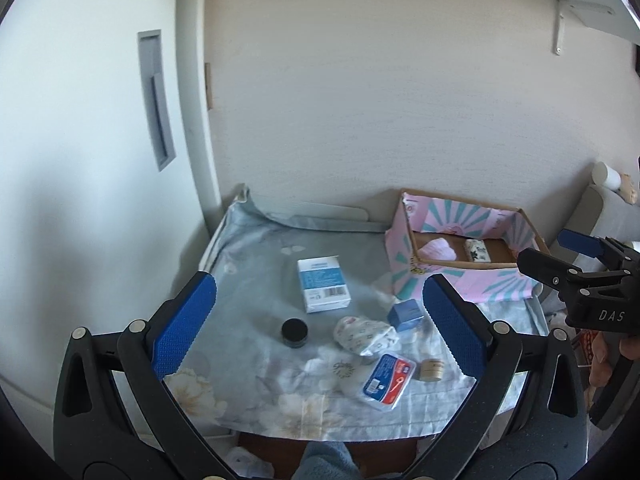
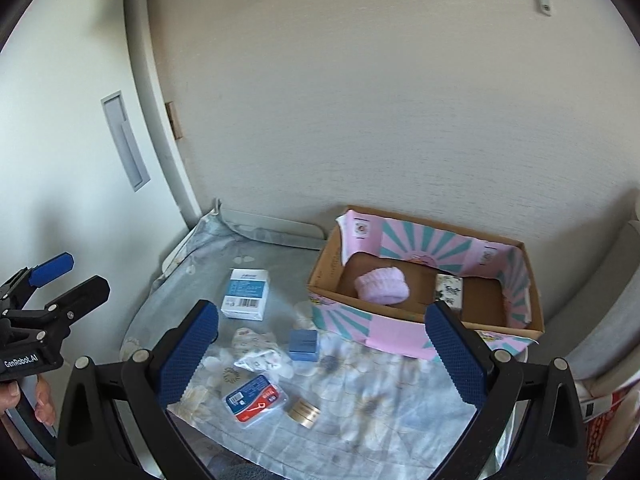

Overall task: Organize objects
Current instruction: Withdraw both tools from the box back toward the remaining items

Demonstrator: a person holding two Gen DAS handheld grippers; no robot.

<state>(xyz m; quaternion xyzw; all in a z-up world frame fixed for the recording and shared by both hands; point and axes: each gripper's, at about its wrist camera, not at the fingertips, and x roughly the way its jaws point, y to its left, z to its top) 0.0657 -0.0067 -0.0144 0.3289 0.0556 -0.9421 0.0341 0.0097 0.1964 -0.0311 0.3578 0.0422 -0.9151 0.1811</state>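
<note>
Fingers of left gripper [image 1: 320,320] and right gripper [image 2: 324,344] spread wide, both empty, hovering short of the cardboard box [image 2: 532,320], presumably the sorting bin: pink cloth [image 2: 382,285] already inside, white carton [image 2: 245,294] and blue cube [image 2: 304,345] outside it on the tabletop [image 2: 400,420].

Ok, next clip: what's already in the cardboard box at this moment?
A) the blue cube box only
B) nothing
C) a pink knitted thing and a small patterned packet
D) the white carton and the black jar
C: the cardboard box holds a pink knitted thing and a small patterned packet; the other items lie outside it on the cloth.
</note>
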